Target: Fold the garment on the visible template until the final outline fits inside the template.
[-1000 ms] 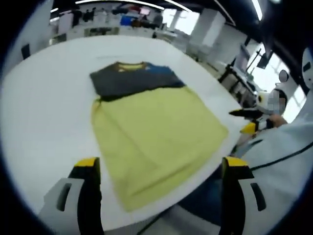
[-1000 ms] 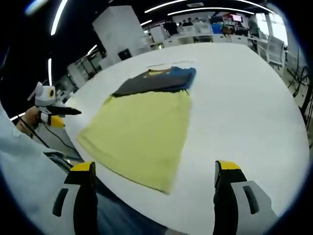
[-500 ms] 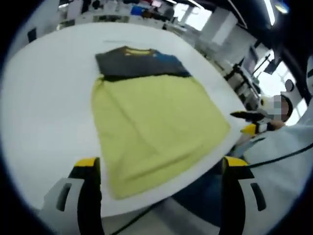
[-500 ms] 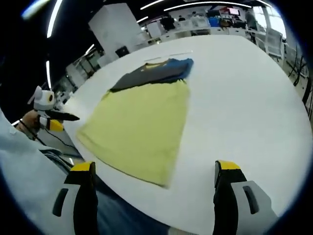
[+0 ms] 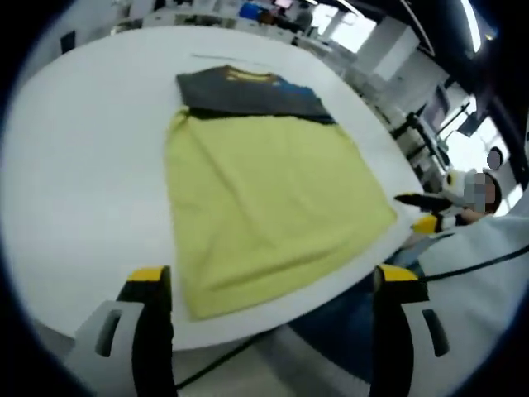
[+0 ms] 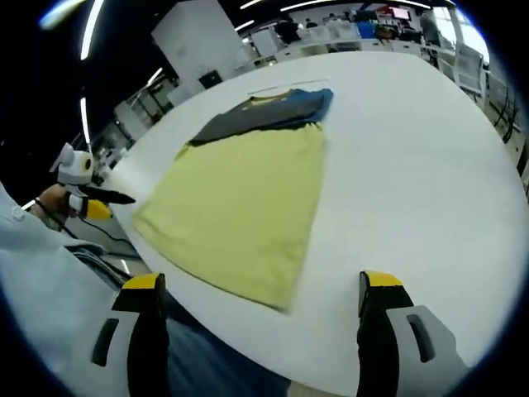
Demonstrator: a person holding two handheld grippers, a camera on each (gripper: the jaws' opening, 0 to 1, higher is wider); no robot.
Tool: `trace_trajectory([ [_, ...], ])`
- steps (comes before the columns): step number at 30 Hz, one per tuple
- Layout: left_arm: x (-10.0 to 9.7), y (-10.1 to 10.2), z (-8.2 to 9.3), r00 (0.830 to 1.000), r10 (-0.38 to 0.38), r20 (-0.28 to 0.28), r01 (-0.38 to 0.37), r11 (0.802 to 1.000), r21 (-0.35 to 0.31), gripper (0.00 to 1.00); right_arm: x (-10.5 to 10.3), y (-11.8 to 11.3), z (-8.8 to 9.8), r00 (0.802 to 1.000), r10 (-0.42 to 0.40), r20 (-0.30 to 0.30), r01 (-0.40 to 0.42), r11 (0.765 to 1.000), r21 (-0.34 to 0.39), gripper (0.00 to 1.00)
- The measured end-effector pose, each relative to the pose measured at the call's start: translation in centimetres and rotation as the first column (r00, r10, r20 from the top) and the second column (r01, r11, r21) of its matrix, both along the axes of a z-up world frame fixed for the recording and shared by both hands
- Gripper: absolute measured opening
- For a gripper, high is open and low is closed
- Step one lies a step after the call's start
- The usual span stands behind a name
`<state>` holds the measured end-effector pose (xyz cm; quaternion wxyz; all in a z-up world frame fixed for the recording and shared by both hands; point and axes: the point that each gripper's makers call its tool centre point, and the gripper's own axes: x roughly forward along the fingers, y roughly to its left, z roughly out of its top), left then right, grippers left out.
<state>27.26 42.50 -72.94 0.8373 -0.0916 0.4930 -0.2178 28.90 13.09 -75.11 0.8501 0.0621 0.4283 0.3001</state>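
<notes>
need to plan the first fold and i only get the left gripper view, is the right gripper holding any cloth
observer: no. In the right gripper view the right gripper has its jaws apart with nothing between them, short of the garment.
operator: and where is my left gripper from that side
observer: the left gripper is held in a hand at the edge of the table, beside the garment's corner and apart from the cloth.

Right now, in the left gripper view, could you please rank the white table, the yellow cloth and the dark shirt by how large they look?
1. White table, largest.
2. Yellow cloth.
3. Dark shirt, smallest; it lies farthest from the camera, so its true size is unsure.
</notes>
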Motion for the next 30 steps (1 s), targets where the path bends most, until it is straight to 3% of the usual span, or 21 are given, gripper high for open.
trace_trajectory([
  [13, -1.2, 0.7, -1.3, 0.996, 0.056, -0.068, -0.057, 0.998, -0.013, 0.92, -0.2, 0.0, -0.2, 1.0, 0.008, 0.01, -0.007, 0.999, -0.033, 0.9],
  [18, -1.3, 0.4, -1.5, 0.996, 0.046, -0.08, -0.049, 0.998, -0.028, 0.82, -0.2, -0.3, -0.4, 1.0, -0.003, 0.02, 0.004, 0.998, -0.062, 0.82],
  [30, -1.1, 1.3, -2.1, 0.994, 0.074, -0.077, -0.076, 0.997, -0.023, 0.77, -0.8, 0.2, -0.2, 1.0, 0.006, 0.005, -0.006, 0.999, -0.05, 0.58],
])
